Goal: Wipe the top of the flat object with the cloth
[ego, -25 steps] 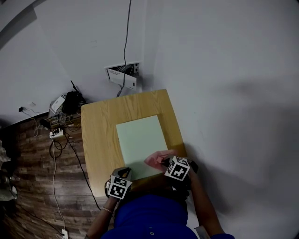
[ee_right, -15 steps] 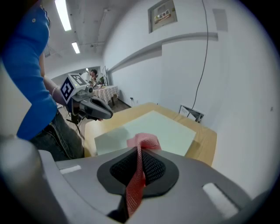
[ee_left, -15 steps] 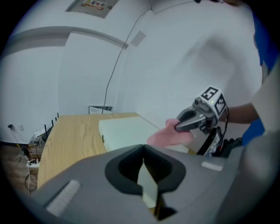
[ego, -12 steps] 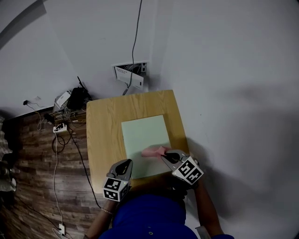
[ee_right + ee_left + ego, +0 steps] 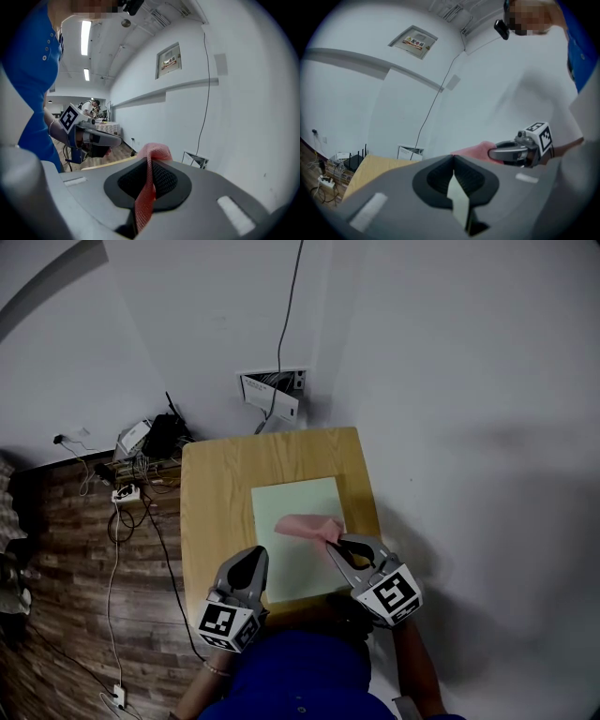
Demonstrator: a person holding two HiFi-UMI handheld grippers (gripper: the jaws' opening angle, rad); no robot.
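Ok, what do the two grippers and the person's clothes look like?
Both the left gripper and right gripper are grey, with tapering jaws, black and textured inside, each carrying a white cube with black square markers. The person wears a blue top.

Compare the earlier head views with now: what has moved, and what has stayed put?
Both grippers have risen from the table toward the camera. The right gripper, jaws shut on the pink cloth, has lifted it off the green sheet. The left gripper, earlier down at the sheet's near corner, is up too, jaws shut. The sheet lies flat where it was.
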